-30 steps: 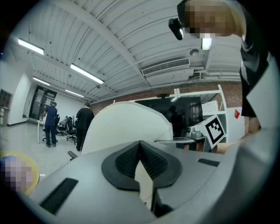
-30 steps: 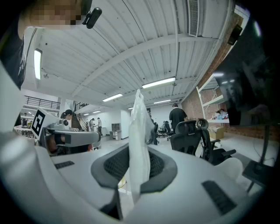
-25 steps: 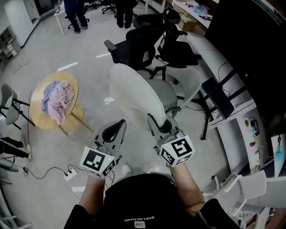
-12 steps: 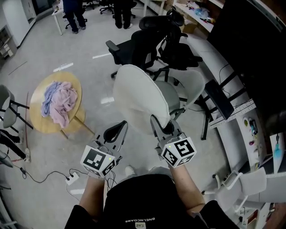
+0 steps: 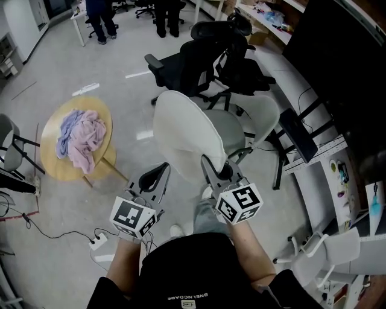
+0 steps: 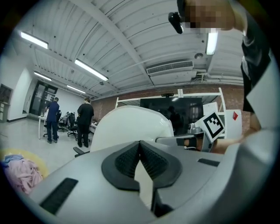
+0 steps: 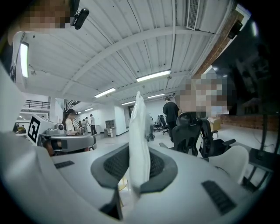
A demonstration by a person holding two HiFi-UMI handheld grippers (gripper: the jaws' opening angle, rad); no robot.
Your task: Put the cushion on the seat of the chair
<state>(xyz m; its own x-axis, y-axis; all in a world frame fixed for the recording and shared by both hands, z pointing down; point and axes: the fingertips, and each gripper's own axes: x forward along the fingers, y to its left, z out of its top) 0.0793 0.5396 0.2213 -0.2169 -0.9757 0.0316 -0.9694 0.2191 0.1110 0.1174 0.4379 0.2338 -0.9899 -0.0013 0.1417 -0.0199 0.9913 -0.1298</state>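
A round white cushion (image 5: 187, 140) stands on edge in front of me, and my right gripper (image 5: 213, 171) is shut on its near rim. In the right gripper view the cushion (image 7: 139, 127) rises as a thin white slab between the right gripper's (image 7: 139, 165) dark pads. Just behind it is the white chair (image 5: 260, 114) with a grey seat (image 5: 229, 128); the cushion hides part of the seat. My left gripper (image 5: 154, 176) hangs to the cushion's left, shut and holding nothing. From the left gripper (image 6: 140, 148) the cushion (image 6: 131, 126) shows as a white dome ahead.
Black office chairs (image 5: 202, 57) crowd behind the white chair. A round wooden table (image 5: 60, 166) with a bundle of cloth (image 5: 81, 136) stands at the left. A long white desk (image 5: 313, 175) runs along the right. A power strip (image 5: 96, 239) with cables lies on the floor. People (image 5: 99, 18) stand far back.
Both grippers and the cushion have edged forward toward the white chair and slightly lower. The right gripper's hold on the rim is unchanged.
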